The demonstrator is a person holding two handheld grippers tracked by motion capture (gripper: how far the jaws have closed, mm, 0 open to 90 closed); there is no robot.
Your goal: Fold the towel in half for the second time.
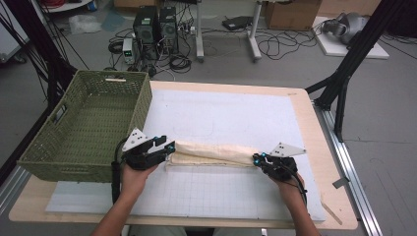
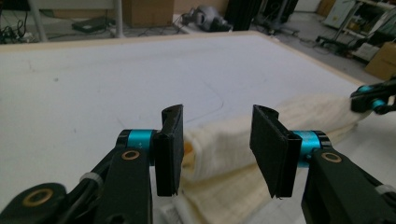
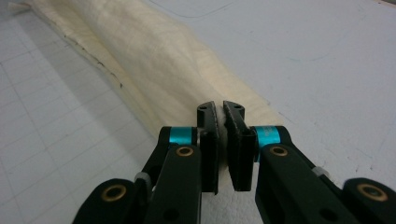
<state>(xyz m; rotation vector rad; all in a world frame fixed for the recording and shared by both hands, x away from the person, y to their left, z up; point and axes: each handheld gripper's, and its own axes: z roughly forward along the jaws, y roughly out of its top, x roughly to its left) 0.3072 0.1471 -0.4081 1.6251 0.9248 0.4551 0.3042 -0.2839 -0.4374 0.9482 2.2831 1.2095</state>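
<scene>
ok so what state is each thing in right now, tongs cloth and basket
left tongs: open, jaws apart, cloth end between them but not pinched
right tongs: shut on the cloth's other end
cloth: cream, folded into a long roll, lying flat on the white mat
basket: green wicker, upright at the table's left edge, nothing seen inside
white mat: flat on the table

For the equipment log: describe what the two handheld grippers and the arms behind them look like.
Both the left gripper and the right gripper are black, with flat black jaws, turquoise collars, brass-coloured pivot pins and a pale grey three-cornered plate on top. A black cable trails back from each along the forearm. The forearms are bare; no sleeves show.
</scene>
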